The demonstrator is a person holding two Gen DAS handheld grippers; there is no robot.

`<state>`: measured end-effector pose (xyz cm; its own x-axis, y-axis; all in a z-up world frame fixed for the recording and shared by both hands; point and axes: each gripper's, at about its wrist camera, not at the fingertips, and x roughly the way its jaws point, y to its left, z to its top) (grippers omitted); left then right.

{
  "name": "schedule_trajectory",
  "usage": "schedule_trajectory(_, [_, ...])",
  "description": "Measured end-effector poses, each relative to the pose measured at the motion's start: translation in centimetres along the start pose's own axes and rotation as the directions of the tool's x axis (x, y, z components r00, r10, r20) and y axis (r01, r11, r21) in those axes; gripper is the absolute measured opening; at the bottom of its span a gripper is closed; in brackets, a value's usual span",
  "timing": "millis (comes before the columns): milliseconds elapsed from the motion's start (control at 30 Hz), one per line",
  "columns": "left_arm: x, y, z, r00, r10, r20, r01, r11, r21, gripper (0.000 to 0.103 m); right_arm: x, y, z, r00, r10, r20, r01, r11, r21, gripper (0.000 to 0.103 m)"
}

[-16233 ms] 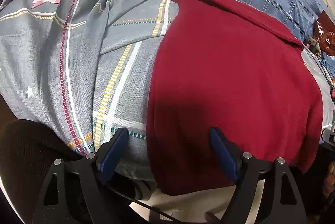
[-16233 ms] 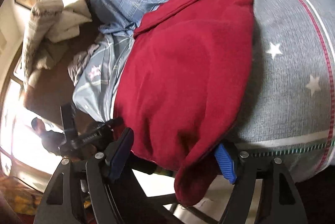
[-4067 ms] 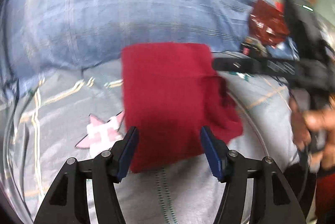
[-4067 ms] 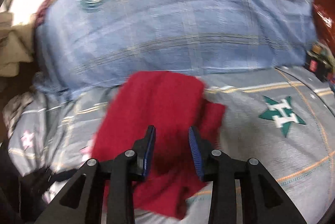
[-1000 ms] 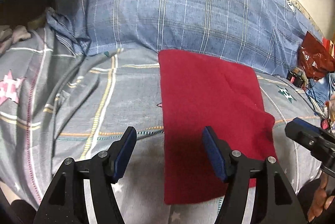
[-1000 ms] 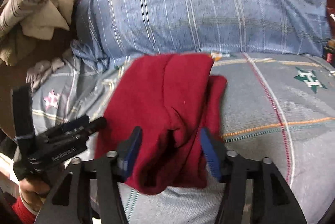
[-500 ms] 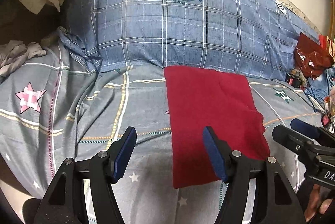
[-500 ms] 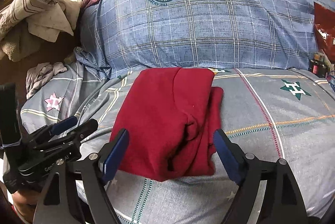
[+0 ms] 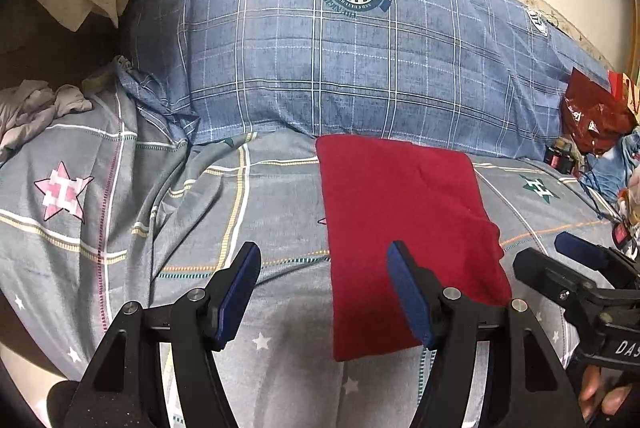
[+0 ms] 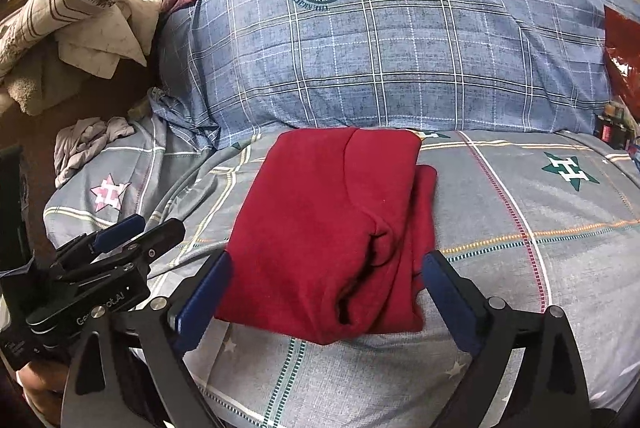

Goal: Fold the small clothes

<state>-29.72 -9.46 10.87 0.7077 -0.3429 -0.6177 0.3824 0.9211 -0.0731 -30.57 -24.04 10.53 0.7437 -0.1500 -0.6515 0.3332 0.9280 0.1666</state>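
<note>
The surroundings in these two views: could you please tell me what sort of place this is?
Probably a bedroom: a folded dark red garment lies on a grey star-patterned bedsheet, against a big blue checked pillow.

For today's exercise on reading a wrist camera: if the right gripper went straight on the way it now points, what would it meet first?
Most likely the folded red garment. The right gripper points down at it with its jaws opening, nothing gripped, and the cloth lies on the bedsheet right ahead. Depth is uncertain in the fisheye view.
</note>
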Motion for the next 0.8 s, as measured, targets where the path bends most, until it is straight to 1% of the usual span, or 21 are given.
schedule_trajectory(133, [0.3, 0.2, 0.0, 1.0, -0.003, -0.007, 0.003, 1.0, -0.005, 0.065, -0.2, -0.3, 0.0, 1.0, -0.007, 0.02, 0.007, 1.0, 0.019, 0.101])
schedule_trajectory(367, [0.7, 0.2, 0.0, 1.0, 0.0, -0.011, 0.0, 1.0, 0.0, 0.065, 0.6, 0.0, -0.2, 1.0, 0.015, -0.025, -0.015, 1.0, 0.007, 0.101])
schedule_trajectory(600, [0.9, 0.4, -0.1, 1.0, 0.004, -0.012, -0.004, 1.0, -0.008, 0.065, 0.6, 0.4, -0.3, 1.0, 0.025, -0.004, -0.025, 1.0, 0.004, 0.101])
schedule_trajectory(800, [1.3, 0.5, -0.1, 1.0, 0.005, -0.016, -0.005, 1.0, -0.009, 0.065, 0.9, 0.3, -0.4, 1.0, 0.005, -0.02, -0.005, 1.0, 0.01, 0.101])
